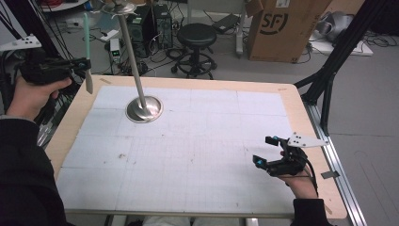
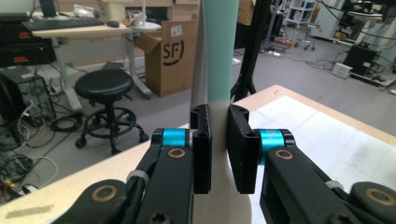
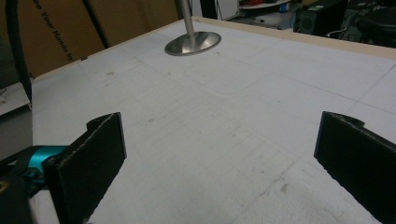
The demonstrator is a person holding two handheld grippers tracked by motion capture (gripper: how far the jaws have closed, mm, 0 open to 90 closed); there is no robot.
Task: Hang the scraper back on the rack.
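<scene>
My left gripper (image 1: 83,64) is held up above the table's far left corner, shut on a long thin tool (image 1: 87,42) that stands upright, with a mint-green upper part and a pale grey lower end. In the left gripper view the black jaws of the left gripper (image 2: 219,149) clamp this tool (image 2: 219,56) where the green meets the off-white part. My right gripper (image 1: 264,151) rests low over the mat at the front right, open, with nothing between its jaws. From the right gripper view, the right gripper (image 3: 219,154) looks across bare mat.
A steel stand with a round base (image 1: 144,108) and a tall leaning pole sits at the mat's far left; its base (image 3: 193,43) appears far ahead of the right gripper. A white gridded mat (image 1: 197,150) covers the wooden table. Behind it are a black stool (image 1: 196,35) and a cardboard box (image 1: 282,26).
</scene>
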